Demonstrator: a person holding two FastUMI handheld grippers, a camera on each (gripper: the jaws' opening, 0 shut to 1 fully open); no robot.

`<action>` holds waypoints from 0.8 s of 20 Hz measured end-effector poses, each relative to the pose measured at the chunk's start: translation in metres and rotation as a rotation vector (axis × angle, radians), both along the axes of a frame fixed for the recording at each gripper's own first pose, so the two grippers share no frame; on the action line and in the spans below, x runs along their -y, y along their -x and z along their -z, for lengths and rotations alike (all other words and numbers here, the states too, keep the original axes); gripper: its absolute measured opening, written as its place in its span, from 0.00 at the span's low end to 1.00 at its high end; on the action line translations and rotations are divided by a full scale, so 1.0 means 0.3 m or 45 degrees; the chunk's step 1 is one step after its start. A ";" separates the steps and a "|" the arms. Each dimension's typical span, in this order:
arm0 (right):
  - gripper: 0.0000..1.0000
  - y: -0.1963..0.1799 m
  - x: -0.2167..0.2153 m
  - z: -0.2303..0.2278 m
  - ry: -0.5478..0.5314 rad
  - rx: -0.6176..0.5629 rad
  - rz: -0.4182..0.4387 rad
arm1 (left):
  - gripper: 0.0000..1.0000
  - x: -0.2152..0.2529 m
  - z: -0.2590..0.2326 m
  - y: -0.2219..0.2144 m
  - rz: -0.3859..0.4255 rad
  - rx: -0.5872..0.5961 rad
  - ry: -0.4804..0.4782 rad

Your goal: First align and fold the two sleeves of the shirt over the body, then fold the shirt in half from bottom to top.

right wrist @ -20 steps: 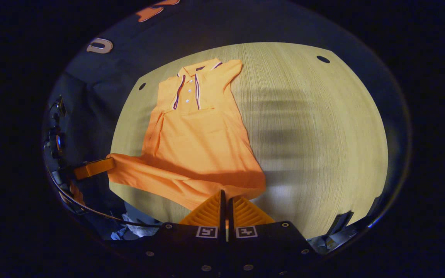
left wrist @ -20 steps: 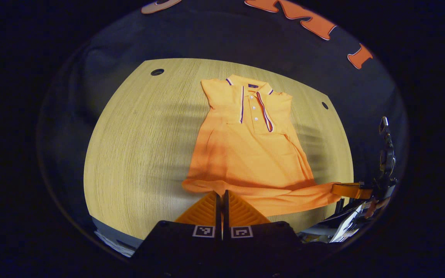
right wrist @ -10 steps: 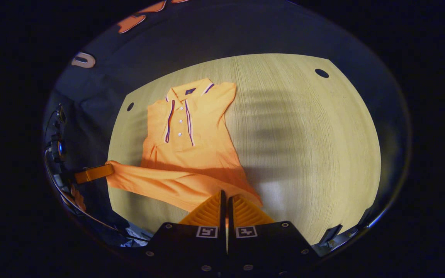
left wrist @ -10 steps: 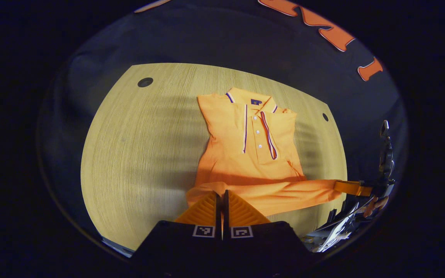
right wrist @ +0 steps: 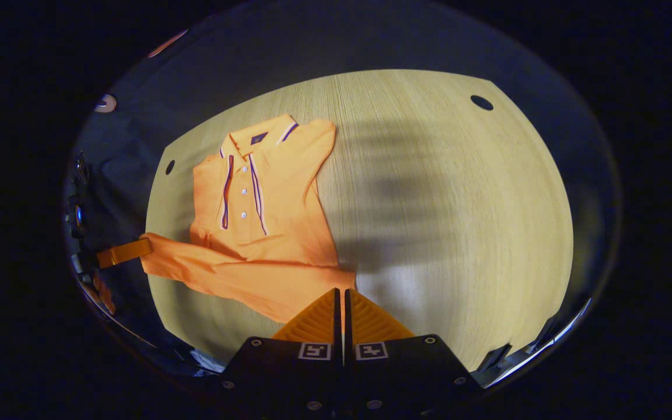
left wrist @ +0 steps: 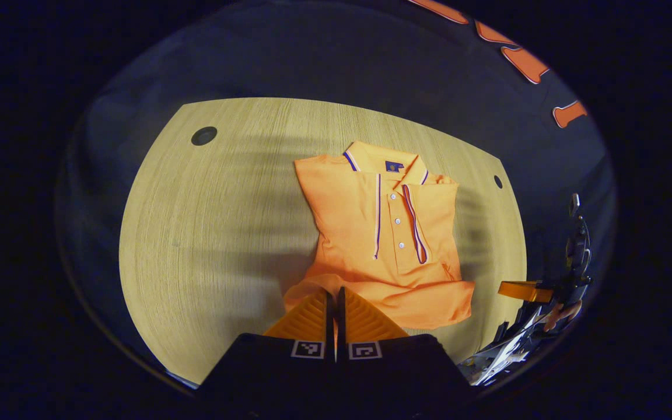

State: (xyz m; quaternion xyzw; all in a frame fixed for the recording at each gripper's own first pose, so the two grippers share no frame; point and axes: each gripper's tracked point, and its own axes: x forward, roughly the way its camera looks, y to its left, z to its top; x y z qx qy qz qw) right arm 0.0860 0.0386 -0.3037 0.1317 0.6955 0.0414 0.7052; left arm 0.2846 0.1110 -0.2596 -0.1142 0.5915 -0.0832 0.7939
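An orange polo shirt [left wrist: 388,233] lies collar-far on the wooden table [left wrist: 213,233], narrow, with no sleeve sticking out at either side. Its bottom hem is lifted and doubled up over the lower body. My left gripper [left wrist: 334,291] is shut on the hem's left corner. In the right gripper view the shirt [right wrist: 266,198] shows the same fold, and my right gripper [right wrist: 342,290] is shut with the hem's other corner at its fingertips. The left gripper [right wrist: 123,252] touches the hem's far end there. The right gripper [left wrist: 522,290] also shows beside the shirt, a hand [left wrist: 560,312] behind it.
The table has small round holes near its far corners [left wrist: 204,135] [right wrist: 481,102]. Bare wood stretches wide to the shirt's left [left wrist: 213,233] and to its right [right wrist: 458,204]. Cables and clutter [left wrist: 505,350] sit off the near right edge.
Both grippers have carried the bottom hem away from the near edge toward the collar. The visible lower body has shortened and the fold now lies just below the button placket.
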 end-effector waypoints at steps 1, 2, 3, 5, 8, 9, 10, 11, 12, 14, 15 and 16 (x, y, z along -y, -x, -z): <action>0.01 0.046 -0.043 0.017 -0.064 -0.079 0.023 | 0.01 0.001 0.004 -0.005 0.003 0.000 -0.007; 0.04 0.065 -0.048 0.029 -0.075 -0.129 0.034 | 0.01 -0.004 0.009 -0.007 0.007 -0.002 -0.016; 0.11 0.084 -0.039 0.076 -0.042 -0.160 0.016 | 0.01 -0.011 0.011 -0.007 -0.001 -0.003 -0.023; 0.23 0.114 -0.058 0.104 -0.050 -0.204 0.012 | 0.01 -0.018 0.015 0.000 -0.020 -0.016 -0.018; 0.32 0.134 -0.085 0.163 -0.049 -0.231 0.007 | 0.01 -0.029 0.034 0.020 -0.053 -0.040 -0.007; 0.33 0.136 -0.078 0.182 -0.031 -0.236 0.002 | 0.01 -0.034 0.037 0.025 -0.058 -0.043 -0.009; 0.33 0.138 -0.078 0.196 -0.020 -0.239 0.004 | 0.01 -0.039 0.039 0.028 -0.059 -0.045 -0.011; 0.33 0.141 -0.077 0.202 -0.014 -0.243 0.007 | 0.01 -0.042 0.041 0.036 -0.059 -0.049 -0.012; 0.33 0.130 -0.088 0.207 -0.028 -0.229 0.005 | 0.01 -0.039 0.045 0.040 -0.060 -0.053 -0.012; 0.33 0.147 -0.077 0.229 0.012 -0.248 -0.025 | 0.01 -0.041 0.054 0.050 -0.056 -0.067 -0.018; 0.24 0.151 -0.081 0.226 0.009 -0.258 -0.029 | 0.01 -0.040 0.053 0.053 -0.054 -0.066 -0.019; 0.35 0.155 -0.078 0.223 0.027 -0.256 -0.036 | 0.01 -0.037 0.056 0.055 -0.052 -0.066 -0.019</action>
